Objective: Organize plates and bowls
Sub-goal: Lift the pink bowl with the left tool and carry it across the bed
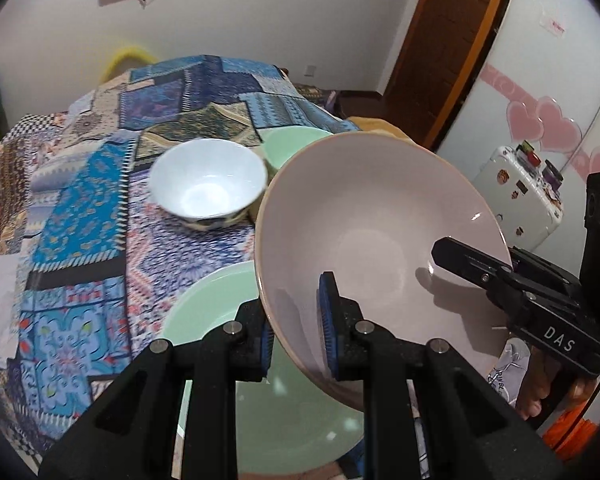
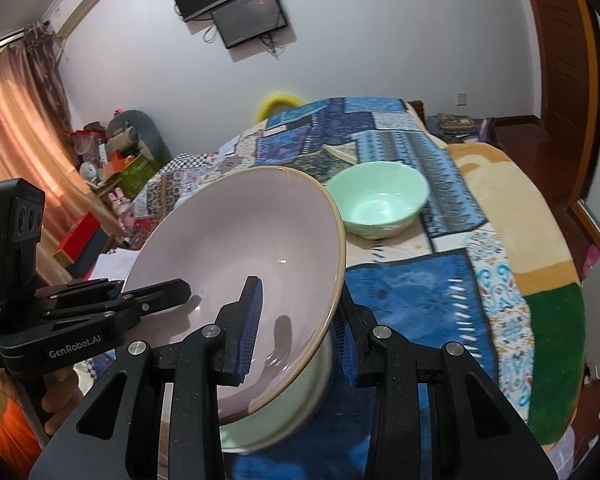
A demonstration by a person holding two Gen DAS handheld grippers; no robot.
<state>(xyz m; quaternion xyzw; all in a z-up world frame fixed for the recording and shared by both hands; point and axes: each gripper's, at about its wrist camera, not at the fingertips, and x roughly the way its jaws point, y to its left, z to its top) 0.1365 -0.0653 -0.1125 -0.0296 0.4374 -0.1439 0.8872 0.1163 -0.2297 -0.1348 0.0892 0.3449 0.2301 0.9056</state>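
Note:
A large pale pink bowl (image 1: 364, 216) (image 2: 236, 240) hangs tilted above a green plate (image 1: 300, 420) (image 2: 296, 404). Both grippers clamp its rim from opposite sides. My left gripper (image 1: 296, 328) is shut on the near rim in the left wrist view, one blue pad inside the bowl and one outside. My right gripper (image 2: 300, 328) is shut on the rim likewise, and it shows in the left wrist view as the right gripper (image 1: 472, 260). The left gripper (image 2: 160, 292) reaches in from the left. Farther back sit a white bowl (image 1: 208, 184) and a green bowl (image 1: 296, 144) (image 2: 376, 204).
Everything rests on a bed with a blue patchwork cover (image 1: 80, 208) (image 2: 412, 300). A yellow and green blanket (image 2: 512, 216) lies along its right side. A white suitcase (image 1: 516, 200) stands by the wall, and boxes and clutter (image 2: 112, 152) sit beside the curtain.

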